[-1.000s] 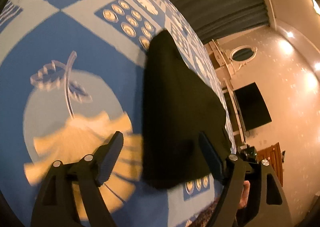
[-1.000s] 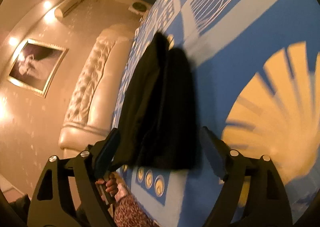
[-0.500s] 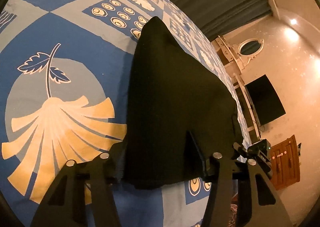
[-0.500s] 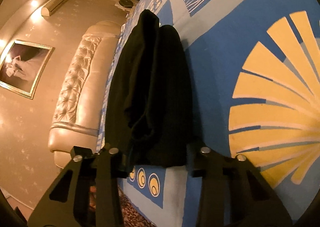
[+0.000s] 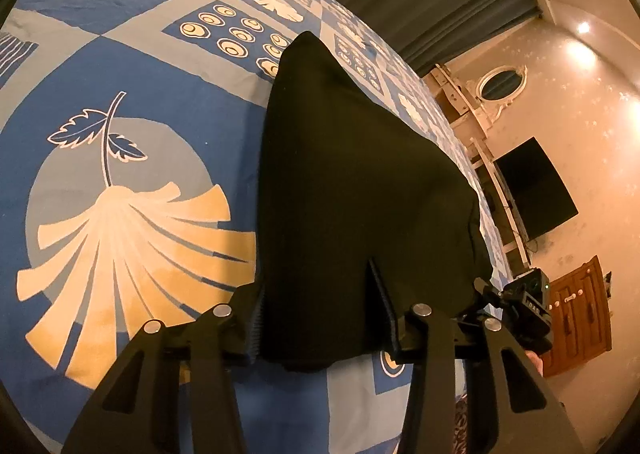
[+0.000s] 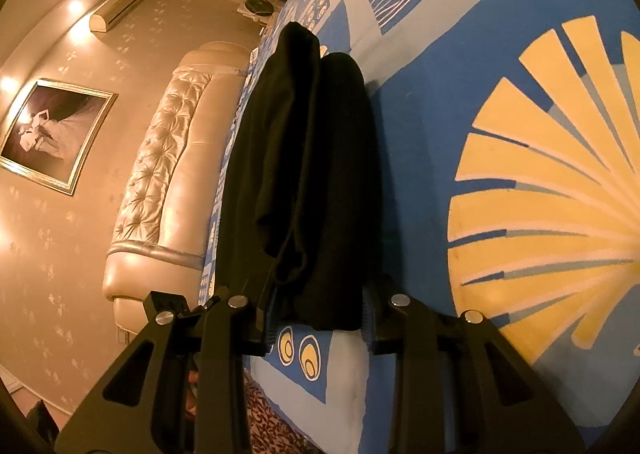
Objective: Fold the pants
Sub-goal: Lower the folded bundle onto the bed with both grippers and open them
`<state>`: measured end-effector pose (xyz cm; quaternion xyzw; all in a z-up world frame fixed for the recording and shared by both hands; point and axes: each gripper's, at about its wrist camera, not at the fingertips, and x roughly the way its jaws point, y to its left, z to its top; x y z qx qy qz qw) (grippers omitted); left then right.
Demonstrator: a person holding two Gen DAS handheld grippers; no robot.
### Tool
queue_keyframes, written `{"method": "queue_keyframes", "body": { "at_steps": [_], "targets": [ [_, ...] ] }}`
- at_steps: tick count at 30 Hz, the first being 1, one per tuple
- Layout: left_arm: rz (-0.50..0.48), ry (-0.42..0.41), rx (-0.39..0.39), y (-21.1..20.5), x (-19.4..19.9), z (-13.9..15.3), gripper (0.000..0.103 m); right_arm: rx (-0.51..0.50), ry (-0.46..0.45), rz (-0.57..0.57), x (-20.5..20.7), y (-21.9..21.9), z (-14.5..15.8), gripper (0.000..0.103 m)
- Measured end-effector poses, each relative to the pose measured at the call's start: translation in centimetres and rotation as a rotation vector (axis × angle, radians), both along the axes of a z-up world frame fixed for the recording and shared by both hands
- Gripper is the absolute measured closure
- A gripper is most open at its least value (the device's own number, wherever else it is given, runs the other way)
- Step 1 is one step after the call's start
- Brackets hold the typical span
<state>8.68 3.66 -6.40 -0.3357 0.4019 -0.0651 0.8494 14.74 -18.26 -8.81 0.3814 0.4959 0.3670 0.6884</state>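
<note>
Pants: black cloth pants (image 5: pixel 360 193), folded lengthwise, lying on the blue patterned bed cover (image 5: pixel 140 101), their near end by the bed's edge.
Left gripper (image 5: pixel 316 318): fingers have just been closing, now pinching the pants' near hem.
Right gripper (image 6: pixel 320 314): fingers likewise closing, clamped on the same end.
Headboard: cream tufted headboard (image 6: pixel 168 173), beyond the pants.

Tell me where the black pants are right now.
The black pants lie lengthwise on the blue patterned bedspread, right of the yellow fan print, their near end between the left gripper and right gripper fingers.
</note>
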Motion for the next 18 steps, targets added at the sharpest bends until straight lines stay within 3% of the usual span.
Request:
{"method": "queue_keyframes", "body": {
  "at_steps": [18],
  "targets": [
    [-0.005, 0.001, -0.05, 0.6, 0.5, -1.1, 0.056, 0.059, 0.018, 0.015, 0.6, -0.9, -0.5, 0.073]
  ]
}}
